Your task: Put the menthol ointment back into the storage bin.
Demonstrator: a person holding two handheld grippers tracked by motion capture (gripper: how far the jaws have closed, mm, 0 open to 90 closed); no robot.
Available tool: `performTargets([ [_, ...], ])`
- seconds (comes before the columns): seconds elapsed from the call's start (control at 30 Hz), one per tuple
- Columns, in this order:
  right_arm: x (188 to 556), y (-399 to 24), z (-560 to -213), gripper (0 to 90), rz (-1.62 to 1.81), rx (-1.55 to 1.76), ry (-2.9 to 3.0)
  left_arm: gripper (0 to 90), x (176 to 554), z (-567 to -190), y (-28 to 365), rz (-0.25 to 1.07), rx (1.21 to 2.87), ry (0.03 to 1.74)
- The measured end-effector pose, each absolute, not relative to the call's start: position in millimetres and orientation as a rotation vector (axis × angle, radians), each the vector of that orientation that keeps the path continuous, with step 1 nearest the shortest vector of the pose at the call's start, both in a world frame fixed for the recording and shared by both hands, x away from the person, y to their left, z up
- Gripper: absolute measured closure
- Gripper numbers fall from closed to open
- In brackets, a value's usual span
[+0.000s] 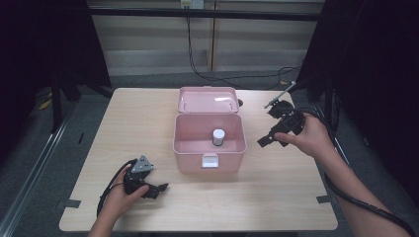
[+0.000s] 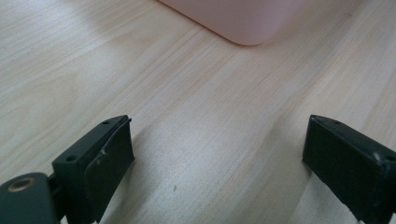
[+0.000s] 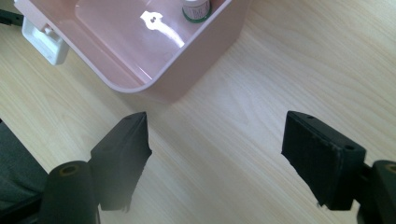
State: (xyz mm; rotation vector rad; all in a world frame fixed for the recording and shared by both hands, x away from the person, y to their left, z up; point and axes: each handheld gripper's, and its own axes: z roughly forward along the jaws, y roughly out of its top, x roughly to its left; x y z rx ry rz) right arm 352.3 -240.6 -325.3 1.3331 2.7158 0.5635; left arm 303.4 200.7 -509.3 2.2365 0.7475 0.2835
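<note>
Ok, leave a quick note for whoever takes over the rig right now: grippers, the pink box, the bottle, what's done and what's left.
Left gripper: jaws open, holding nothing, low over the table near the front left corner of the pink box.
Right gripper: jaws open, holding nothing, to the right of the box, aimed toward it.
Pink box: centre of the table, lid swung open and standing at the back, white latch at the front.
Small bottle: upright inside the box, white cap.
Done: the bottle is in the box.
Left, probably: close the lid and fasten the latch.
</note>
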Motion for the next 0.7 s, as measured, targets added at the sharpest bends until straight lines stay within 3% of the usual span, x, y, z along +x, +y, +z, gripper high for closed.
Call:
performTargets([
  [0.7,333.8,-255.5,-354.8,22.3,0.607,1.303,2.719,7.9,303.6,-509.0,201.1,0.284,2.244,0.743],
])
